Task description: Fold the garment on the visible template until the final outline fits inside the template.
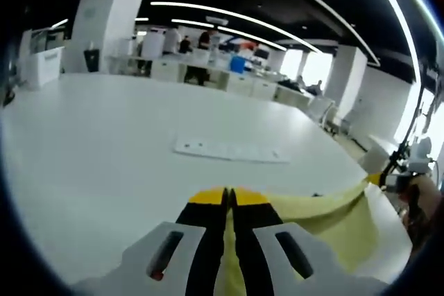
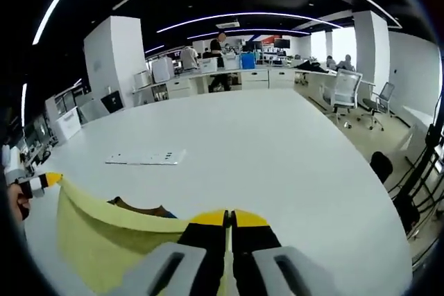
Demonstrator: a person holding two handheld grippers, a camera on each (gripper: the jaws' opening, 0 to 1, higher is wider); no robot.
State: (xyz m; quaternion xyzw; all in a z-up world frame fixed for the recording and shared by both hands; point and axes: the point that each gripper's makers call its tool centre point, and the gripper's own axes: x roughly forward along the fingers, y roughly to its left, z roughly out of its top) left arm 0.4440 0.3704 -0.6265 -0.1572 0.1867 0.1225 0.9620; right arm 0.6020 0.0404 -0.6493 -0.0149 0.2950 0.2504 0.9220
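Observation:
A pale yellow garment (image 1: 333,213) hangs stretched between both grippers above the white table (image 1: 104,164). My left gripper (image 1: 229,195) is shut on one end of its upper edge, the yellow tips pressed together. The right gripper (image 1: 385,179) appears at the far right, holding the other end. In the right gripper view my right gripper (image 2: 229,218) is shut on the garment (image 2: 97,233), whose edge runs left to the left gripper (image 2: 45,182). Something brown (image 2: 139,207) peeks out behind the cloth. I cannot make out a template.
A flat white strip with small marks (image 1: 229,149) (image 2: 146,158) lies on the table beyond the garment. The table edge curves at the right (image 2: 361,192), with office chairs (image 2: 343,91) past it. A white column (image 1: 104,19) and desks with people stand far behind.

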